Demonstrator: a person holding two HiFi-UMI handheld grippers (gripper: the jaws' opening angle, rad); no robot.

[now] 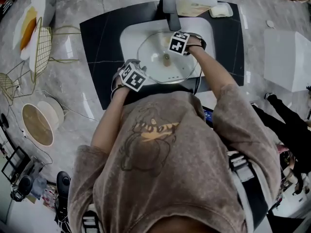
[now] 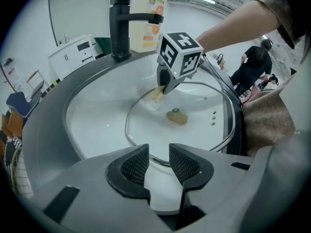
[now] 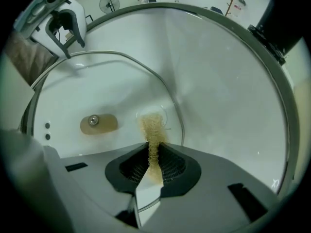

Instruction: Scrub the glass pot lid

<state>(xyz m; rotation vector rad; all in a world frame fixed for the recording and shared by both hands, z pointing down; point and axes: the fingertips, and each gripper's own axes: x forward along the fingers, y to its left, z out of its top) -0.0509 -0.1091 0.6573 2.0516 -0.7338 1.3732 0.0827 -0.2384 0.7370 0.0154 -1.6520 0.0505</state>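
Jaws of your left gripper (image 2: pixel 158 154) are standing spread at the near edge of the basin (image 2: pixel 92 125). The near rim of the glass pot lid (image 2: pixel 199 130) is showing in the gap, and the pads are not visibly pressing on it. The lid is lying inside the white basin, filling most of it. Further in, your right gripper (image 3: pixel 154 155) is pinching one tan scrub pad (image 3: pixel 152 127) edgewise, and the pad's tip is touching the glass near the knob (image 2: pixel 176 116).

You are likely dealing with a stiff, fairly heavy and breakable lid, slick if wet, so it may be sliding or rocking under the scrubbing. The banded rim at the near edge is looking like the safest place to take hold, with the knob second.

You are working with one lid, one knob, one pad and two grippers. At the far edge, one black faucet (image 2: pixel 121 23) and one bottle (image 2: pixel 146 21) are standing.
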